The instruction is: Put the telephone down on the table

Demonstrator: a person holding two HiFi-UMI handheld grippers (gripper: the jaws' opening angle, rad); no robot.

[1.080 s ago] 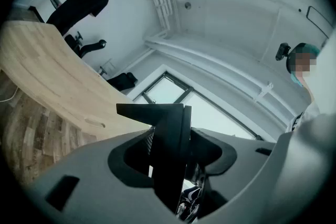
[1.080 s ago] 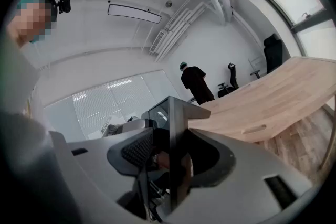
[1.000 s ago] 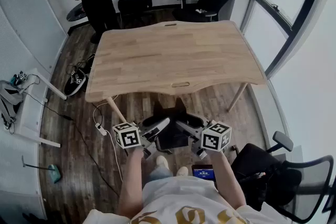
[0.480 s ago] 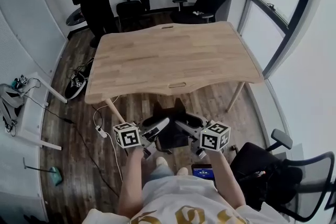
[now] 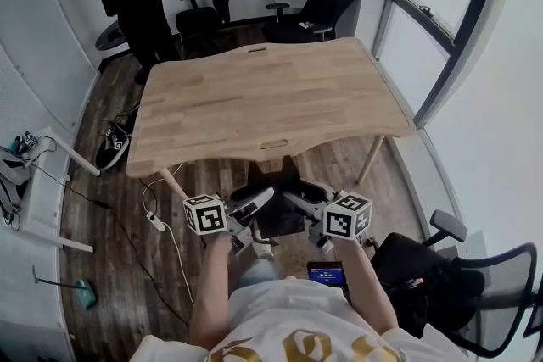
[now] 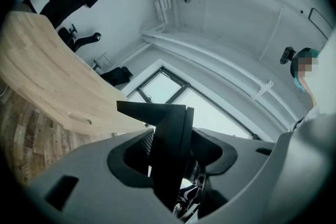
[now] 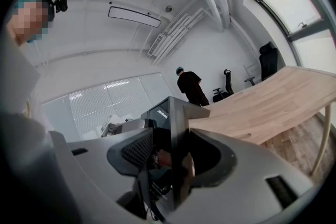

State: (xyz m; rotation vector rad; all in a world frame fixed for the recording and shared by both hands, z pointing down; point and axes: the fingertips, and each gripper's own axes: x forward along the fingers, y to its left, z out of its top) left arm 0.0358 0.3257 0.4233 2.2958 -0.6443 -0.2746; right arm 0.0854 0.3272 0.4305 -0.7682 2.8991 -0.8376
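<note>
A black telephone [image 5: 277,214] hangs in the air between my two grippers, in front of the wooden table [image 5: 254,97] and below its front edge. My left gripper [image 5: 253,206] is shut on the telephone's left end. My right gripper [image 5: 302,201] is shut on its right end. In the left gripper view the telephone's dark edge [image 6: 169,149] stands upright between the jaws of the left gripper [image 6: 170,157], with the table [image 6: 47,78] beyond. The right gripper view shows the telephone's body [image 7: 176,139] clamped in the right gripper [image 7: 165,157], and the table [image 7: 262,107] to the right.
A person in black [image 5: 131,0] stands at the back left, near several office chairs [image 5: 327,0]. Another chair [image 5: 441,280] is close at my right. A white side table [image 5: 42,182] and floor cables [image 5: 157,220] lie to the left. Windows line the right wall.
Both grippers have carried the telephone a little toward the table, whose front edge now sits nearer them in the head view. Both grips are unchanged.
</note>
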